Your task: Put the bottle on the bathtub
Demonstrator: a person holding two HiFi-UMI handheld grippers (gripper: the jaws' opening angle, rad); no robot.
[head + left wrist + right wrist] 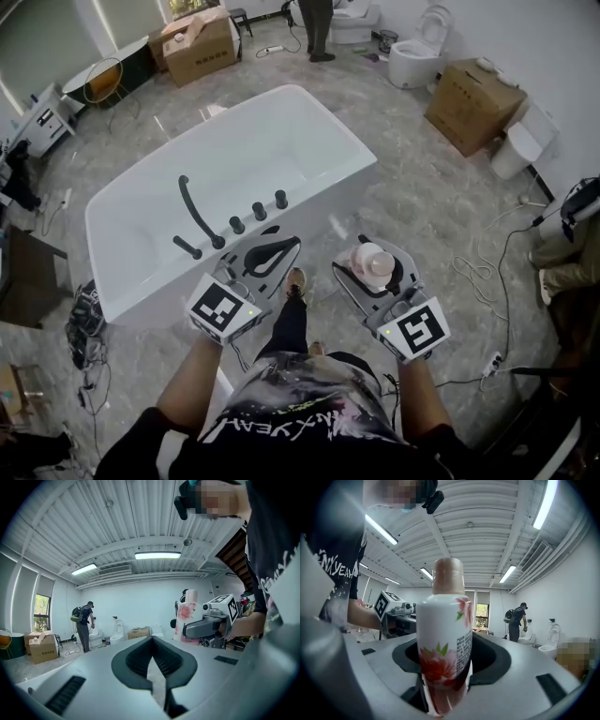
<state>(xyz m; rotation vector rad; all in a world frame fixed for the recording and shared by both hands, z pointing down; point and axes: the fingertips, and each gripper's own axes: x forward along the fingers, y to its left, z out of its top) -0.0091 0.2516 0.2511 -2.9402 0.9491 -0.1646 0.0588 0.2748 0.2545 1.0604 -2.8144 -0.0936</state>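
A white bottle (373, 263) with a red flower print and a pale pink cap stands upright between the black pads (490, 657) of my right gripper (369, 253), which is shut on it. The bottle (443, 641) fills the middle of the right gripper view. It hangs over the floor, just right of the near corner of the white bathtub (319, 111). My left gripper (289, 244) is level beside it, near the tub's front rim, shut with nothing in it; its pad tips (152, 638) meet. A black faucet (197, 212) and knobs (258, 209) sit on that rim.
Cardboard boxes stand at the back left (202, 45) and right (472, 103). White toilets (417, 56) line the far wall, where a person (316, 28) stands. Cables (487, 281) trail over the floor at right. My foot (296, 281) is by the tub.
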